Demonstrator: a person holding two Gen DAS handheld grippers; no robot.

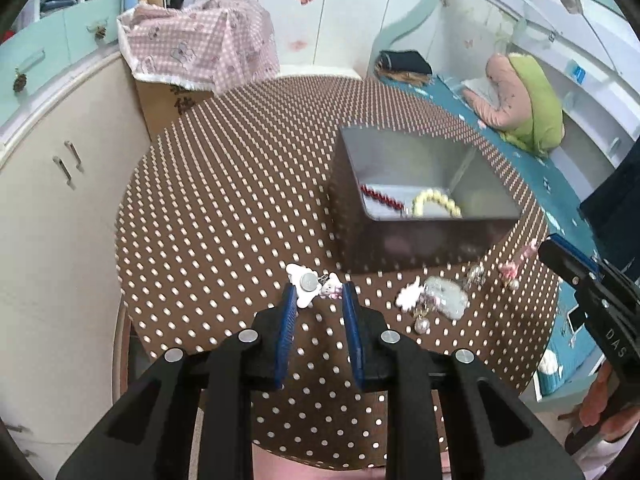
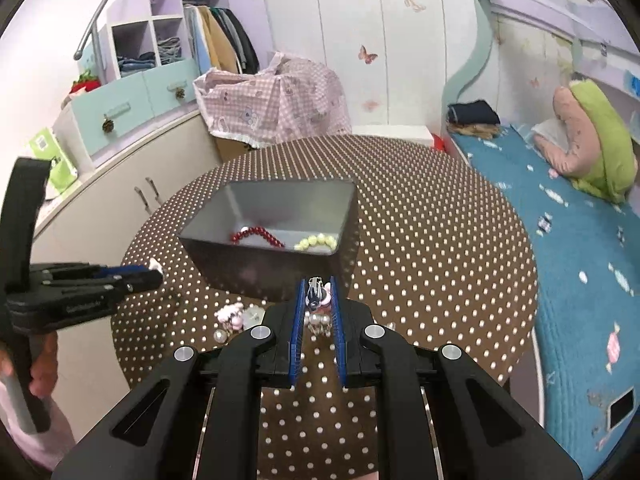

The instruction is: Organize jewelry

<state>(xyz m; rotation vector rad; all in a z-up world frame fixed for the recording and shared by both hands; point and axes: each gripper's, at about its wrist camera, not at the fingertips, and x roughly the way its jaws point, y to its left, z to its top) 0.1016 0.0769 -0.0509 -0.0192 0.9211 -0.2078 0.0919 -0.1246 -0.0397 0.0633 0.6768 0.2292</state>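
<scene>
A grey metal box [image 1: 420, 240] [image 2: 256, 268] stands on the round brown polka-dot table [image 1: 240, 184] [image 2: 440, 248]. It holds a red bead bracelet [image 1: 380, 197] [image 2: 258, 235] and a pale yellow bead bracelet [image 1: 436, 202] [image 2: 316, 241]. My left gripper [image 1: 318, 294] is open, its fingertips around a white and pink hair clip [image 1: 306, 284]. My right gripper [image 2: 317, 294] is shut on a pink and silver hair clip [image 2: 317, 294] just in front of the box. More clips and pearl pieces [image 1: 440, 298] [image 2: 236, 318] lie on the table.
A cream cabinet [image 1: 52, 200] stands left of the table. A bed with a teal cover [image 2: 580, 280] and a green and pink cushion [image 2: 592, 148] is on the right. A cardboard box under pink checked cloth [image 1: 200, 48] is behind the table.
</scene>
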